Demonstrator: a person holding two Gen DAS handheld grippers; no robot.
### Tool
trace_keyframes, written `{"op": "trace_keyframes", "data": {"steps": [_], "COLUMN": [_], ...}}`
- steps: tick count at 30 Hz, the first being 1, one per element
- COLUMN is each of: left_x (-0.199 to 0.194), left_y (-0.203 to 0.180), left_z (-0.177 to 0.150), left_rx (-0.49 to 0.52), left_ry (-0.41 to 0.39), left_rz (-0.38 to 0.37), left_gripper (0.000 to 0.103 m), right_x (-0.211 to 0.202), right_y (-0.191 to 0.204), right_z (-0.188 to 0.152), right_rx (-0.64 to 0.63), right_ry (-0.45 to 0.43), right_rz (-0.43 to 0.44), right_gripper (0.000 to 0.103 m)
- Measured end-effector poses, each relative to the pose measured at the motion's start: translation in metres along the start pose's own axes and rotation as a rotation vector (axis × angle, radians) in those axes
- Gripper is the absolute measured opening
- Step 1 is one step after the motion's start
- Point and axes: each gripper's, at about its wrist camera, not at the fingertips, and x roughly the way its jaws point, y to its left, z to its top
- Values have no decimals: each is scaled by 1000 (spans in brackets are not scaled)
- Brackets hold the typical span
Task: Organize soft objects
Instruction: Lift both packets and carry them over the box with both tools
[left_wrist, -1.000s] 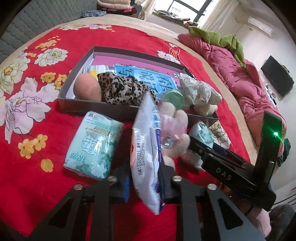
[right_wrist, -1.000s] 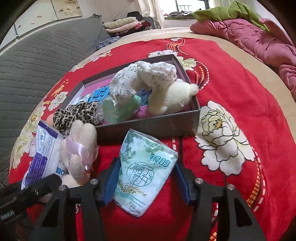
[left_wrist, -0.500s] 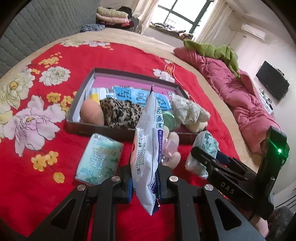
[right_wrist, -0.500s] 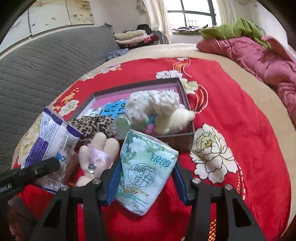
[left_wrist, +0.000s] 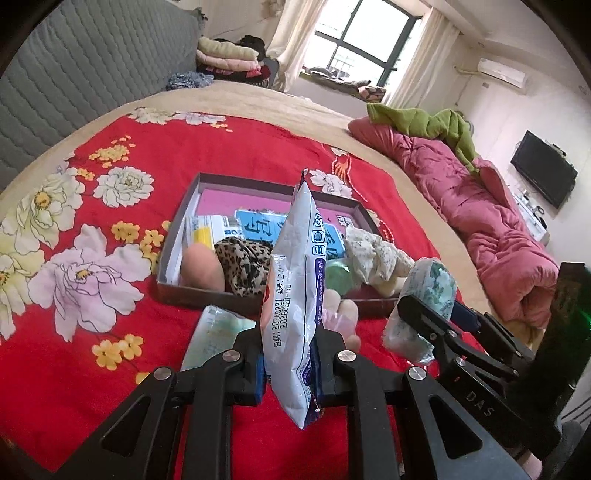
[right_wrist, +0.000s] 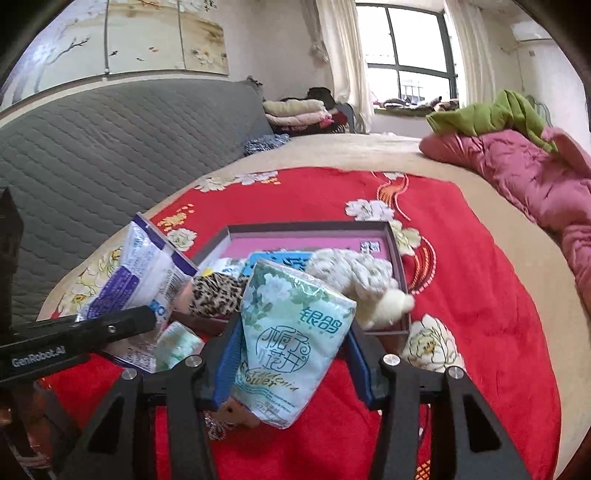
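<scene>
Both grippers loaded and held above the red bedspread, box just beyond them.

Left wrist view: left gripper (left_wrist: 291, 363) is clenched tight on a white-and-blue packet (left_wrist: 293, 302), held upright on edge, clear of the bedspread (left_wrist: 110, 354). A green tissue pack (left_wrist: 214, 336) lies flat near-left of it; a pink plush toy (left_wrist: 341, 317) sits just behind. Far side: open box (left_wrist: 177, 236) with a leopard-print cloth (left_wrist: 245, 264), peach ball (left_wrist: 201, 267) and cream plush (left_wrist: 373, 254) inside. Right gripper (left_wrist: 430, 314) shows at right with a tissue pack.

Right wrist view: right gripper (right_wrist: 291, 354), jaws having just narrowed a little, grasps the teal floral tissue pack (right_wrist: 291, 332), lifted in front of the box (right_wrist: 397, 247). Left gripper arm (right_wrist: 74, 334) and its packet (right_wrist: 136, 277) at left; spare tissue pack (right_wrist: 177, 345) below them on the bedspread (right_wrist: 480, 314).
</scene>
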Motion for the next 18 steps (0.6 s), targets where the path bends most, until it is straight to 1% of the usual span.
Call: {"op": "trace_keyframes", "data": {"steps": [8,18], "left_x": [-1,9], "left_y": [0,9], "left_z": [12,27], "left_rx": [3,-16], "left_ry": [-26,-41], "left_rz": [28,34], "left_gripper": [18,18], "right_x": [0,4], "right_y": [11,15], "right_z": [11,21], "right_rx": [-31,-39], "right_ry": [-23,-34], "right_rz": [8,4], "right_gripper": [51,51]}}
